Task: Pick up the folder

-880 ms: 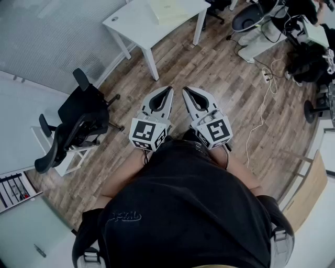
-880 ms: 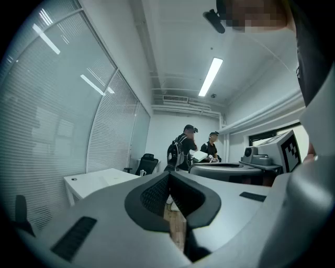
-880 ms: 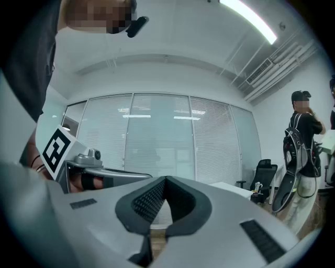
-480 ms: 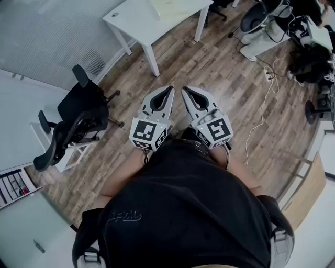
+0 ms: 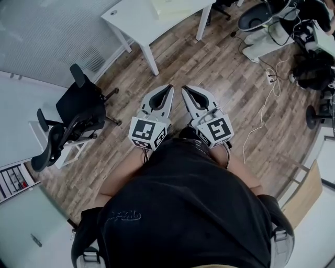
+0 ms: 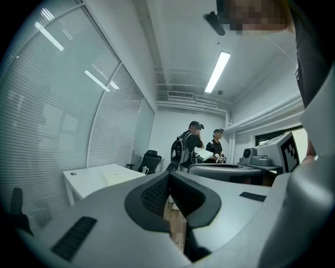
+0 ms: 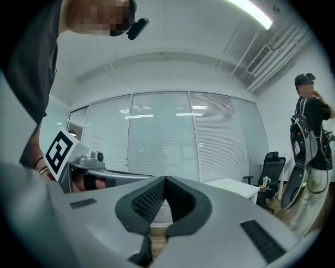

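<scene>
Drift noted since the earlier frame: wood floor [image 5: 220, 63], white bench [image 5: 138, 23] and black office chair [image 5: 73, 115] have all slid slightly toward the top-left of the head view, while both tongs sit at the same spot against the black-shirted torso [image 5: 183, 209]. That reads as the head or body shifting, not the hands. The floor takes up most of the view, with a white cable [image 5: 259, 112] trailing across it at right. The bench stands well apart from the tongs, cut off by the top edge. The chair stands to the left, near the glass wall. Left tongs [image 5: 169, 89] and right tongs [image 5: 184, 90] are held side by side, tips nearly touching each other, both pointing roughly level toward the bench. Each gripper view shows the jaws fully closed with nothing between the pads: left tongs [image 6: 168, 177] look toward the bench corner and two people standing further back, right tongs [image 7: 166, 181] toward the blinds. The folder [image 5: 172, 7] appears to be the pale yellowish flat item lying on the bench top, partly cropped, untouched. Judgement on progress: nothing done yet. The approach, opening a pair of tongs, the grasp and the lift all remain.
</scene>
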The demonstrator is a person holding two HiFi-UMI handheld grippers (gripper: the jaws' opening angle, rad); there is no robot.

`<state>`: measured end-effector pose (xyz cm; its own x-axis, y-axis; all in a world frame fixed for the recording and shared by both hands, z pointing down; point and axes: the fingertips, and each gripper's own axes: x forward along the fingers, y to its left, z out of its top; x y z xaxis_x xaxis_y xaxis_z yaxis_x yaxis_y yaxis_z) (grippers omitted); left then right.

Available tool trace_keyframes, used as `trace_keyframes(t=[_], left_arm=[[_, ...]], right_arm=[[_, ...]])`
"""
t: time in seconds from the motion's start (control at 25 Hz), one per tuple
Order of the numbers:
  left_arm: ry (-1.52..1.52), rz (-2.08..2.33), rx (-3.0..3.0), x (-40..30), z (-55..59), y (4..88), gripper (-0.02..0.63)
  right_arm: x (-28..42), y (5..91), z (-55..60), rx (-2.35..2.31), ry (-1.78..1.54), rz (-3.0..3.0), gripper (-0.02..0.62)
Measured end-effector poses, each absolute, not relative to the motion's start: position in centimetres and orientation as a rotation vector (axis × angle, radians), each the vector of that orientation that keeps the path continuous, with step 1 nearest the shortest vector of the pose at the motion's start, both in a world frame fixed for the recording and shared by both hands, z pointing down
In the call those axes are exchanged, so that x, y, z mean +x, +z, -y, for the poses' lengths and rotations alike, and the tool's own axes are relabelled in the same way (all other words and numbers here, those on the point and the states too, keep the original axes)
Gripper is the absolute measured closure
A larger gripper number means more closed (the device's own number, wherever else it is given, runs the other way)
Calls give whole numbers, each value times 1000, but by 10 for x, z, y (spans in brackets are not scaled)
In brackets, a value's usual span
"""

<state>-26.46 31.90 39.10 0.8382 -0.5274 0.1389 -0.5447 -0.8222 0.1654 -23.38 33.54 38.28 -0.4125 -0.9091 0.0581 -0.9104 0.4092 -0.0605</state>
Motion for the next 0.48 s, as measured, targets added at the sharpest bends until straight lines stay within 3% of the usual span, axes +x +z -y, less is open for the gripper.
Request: trace_keyframes(t=[0.48], left_arm=[[86,840,2793,-147,-268,390,594]], right_arm=[[-121,379,-286,1633,104,2616,577]])
